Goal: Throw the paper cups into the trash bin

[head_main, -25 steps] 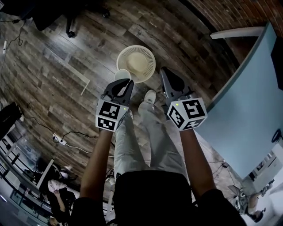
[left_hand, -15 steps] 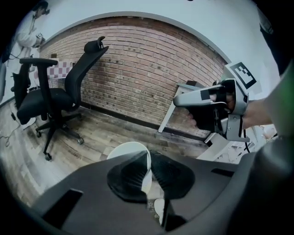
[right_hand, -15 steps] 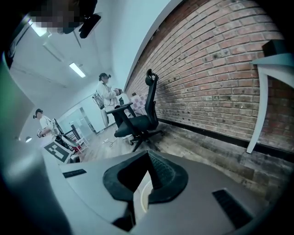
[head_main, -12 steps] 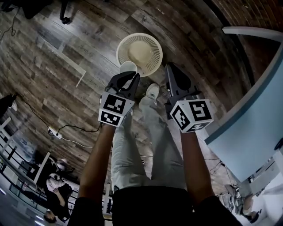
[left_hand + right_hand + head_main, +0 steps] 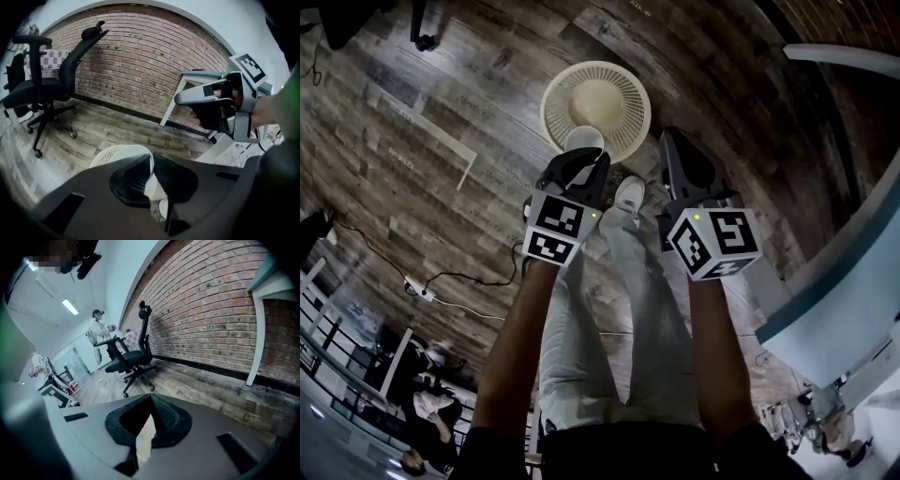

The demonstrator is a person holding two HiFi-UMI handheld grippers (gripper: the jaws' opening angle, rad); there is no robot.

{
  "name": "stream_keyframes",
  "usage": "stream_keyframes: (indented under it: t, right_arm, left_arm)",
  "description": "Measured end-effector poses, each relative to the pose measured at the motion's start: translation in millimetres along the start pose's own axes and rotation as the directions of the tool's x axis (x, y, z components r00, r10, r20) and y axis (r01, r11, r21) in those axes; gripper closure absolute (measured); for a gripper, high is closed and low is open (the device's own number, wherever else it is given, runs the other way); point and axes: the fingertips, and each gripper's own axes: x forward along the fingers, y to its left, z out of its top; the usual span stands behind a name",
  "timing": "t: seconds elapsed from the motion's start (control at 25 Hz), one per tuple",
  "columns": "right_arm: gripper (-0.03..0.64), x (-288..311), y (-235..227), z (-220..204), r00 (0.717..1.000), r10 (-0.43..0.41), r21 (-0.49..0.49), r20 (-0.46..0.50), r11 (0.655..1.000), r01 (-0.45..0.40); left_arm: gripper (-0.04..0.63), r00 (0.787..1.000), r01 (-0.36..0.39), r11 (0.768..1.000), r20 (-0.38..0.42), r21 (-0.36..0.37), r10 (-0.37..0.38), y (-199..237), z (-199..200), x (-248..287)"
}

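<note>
Two grippers are hanging over the wooden floor (image 5: 441, 141). The left gripper (image 5: 584, 157) is pinching the wall of a paper cup (image 5: 584, 140) between nearly closed jaws, and the cup is hanging above the near rim of the round trash bin (image 5: 623, 89). The right gripper (image 5: 667, 139) is showing its jaw tips meeting; a pale patch behind them is not identifiable.
</note>
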Motion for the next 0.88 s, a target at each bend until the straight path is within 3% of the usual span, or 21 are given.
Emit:
stream_keyframes:
  t: [0.56, 0.88]
  right_arm:
    - [0.612, 28, -31, -52, 0.999, -0.035, 0.023, -0.040, 0.999, 0.036]
    - [0.612, 32, -40, -64, 0.997, -0.038, 0.030, -0.061, 0.999, 0.040]
  left_arm:
    - [0.565, 0.999, -0.036, 0.999, -0.038, -0.031, 0.035, 51, -55, 69]
    - [0.560, 0.999, -0.044, 0.997, -0.021, -0.062, 0.043, 71, -54, 77]
